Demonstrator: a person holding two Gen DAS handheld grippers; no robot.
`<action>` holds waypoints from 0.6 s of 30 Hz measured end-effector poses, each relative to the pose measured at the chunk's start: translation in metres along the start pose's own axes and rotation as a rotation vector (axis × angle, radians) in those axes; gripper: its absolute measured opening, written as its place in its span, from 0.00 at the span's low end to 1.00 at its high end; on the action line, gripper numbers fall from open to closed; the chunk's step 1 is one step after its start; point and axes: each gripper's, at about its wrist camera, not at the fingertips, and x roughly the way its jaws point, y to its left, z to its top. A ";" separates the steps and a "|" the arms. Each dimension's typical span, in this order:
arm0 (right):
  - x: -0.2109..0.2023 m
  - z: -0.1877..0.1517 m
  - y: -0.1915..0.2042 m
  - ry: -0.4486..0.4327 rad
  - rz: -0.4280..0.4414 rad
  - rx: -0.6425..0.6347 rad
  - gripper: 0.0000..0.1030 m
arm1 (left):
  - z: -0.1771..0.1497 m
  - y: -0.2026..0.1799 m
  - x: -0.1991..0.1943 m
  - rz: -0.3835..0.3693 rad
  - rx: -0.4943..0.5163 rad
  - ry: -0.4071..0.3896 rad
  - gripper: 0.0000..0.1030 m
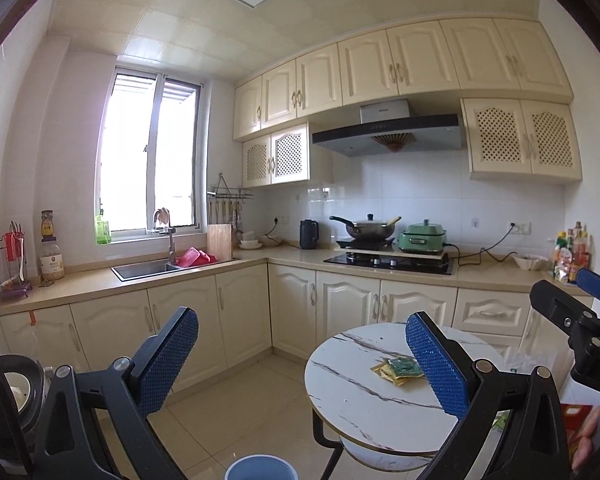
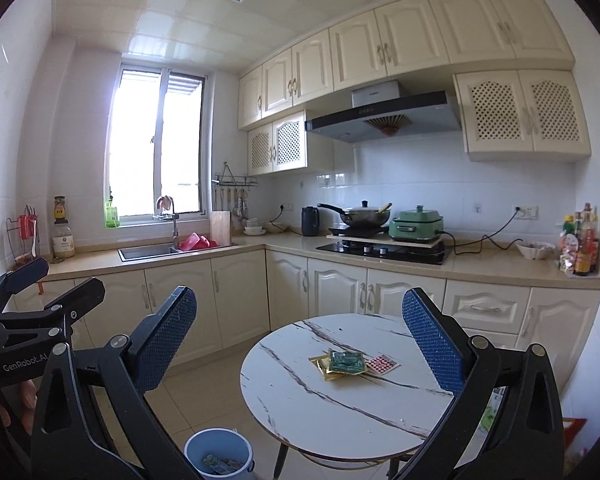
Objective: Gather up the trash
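On the round marble-look table (image 2: 300, 400) lie a green wrapper (image 2: 346, 362) over a gold wrapper (image 2: 323, 366), and a red-dotted packet (image 2: 382, 363) beside them. The green wrapper (image 1: 406, 366) and gold wrapper (image 1: 386, 372) also show in the left wrist view. A blue bin (image 2: 219, 456) on the floor by the table holds some wrappers; its rim (image 1: 260, 468) shows in the left wrist view. My left gripper (image 1: 300, 360) is open and empty, well short of the table. My right gripper (image 2: 300, 344) is open and empty, above the table's near side.
An L-shaped counter (image 2: 500, 268) with sink (image 2: 148, 251), hob (image 2: 384, 254), pan and green cooker runs behind the table. Sauce bottles (image 2: 582, 240) stand at the far right. A dark appliance (image 1: 16, 392) sits at the left. Tiled floor (image 1: 260, 392) lies between table and cabinets.
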 end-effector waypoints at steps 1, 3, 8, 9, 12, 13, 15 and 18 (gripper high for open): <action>0.002 -0.001 -0.003 0.003 -0.002 0.001 1.00 | 0.004 -0.001 0.008 0.000 0.001 0.006 0.99; 0.008 -0.003 -0.006 0.013 -0.007 0.003 1.00 | 0.017 -0.008 0.030 -0.003 0.006 0.016 0.99; 0.032 -0.013 -0.024 0.056 -0.052 0.006 1.00 | 0.027 -0.018 0.088 -0.020 0.007 0.094 0.99; 0.040 -0.017 -0.031 0.073 -0.067 0.012 1.00 | 0.032 -0.022 0.103 -0.024 0.006 0.110 0.99; 0.064 -0.029 -0.057 0.127 -0.104 0.035 1.00 | 0.029 -0.025 0.141 -0.059 -0.006 0.175 0.99; 0.074 -0.035 -0.067 0.150 -0.113 0.045 1.00 | 0.031 -0.026 0.155 -0.079 -0.015 0.197 0.99; 0.096 -0.049 -0.087 0.205 -0.130 0.068 1.00 | 0.031 -0.030 0.186 -0.107 -0.031 0.256 0.99; 0.125 -0.071 -0.115 0.283 -0.156 0.103 1.00 | 0.028 -0.041 0.233 -0.129 -0.023 0.327 0.99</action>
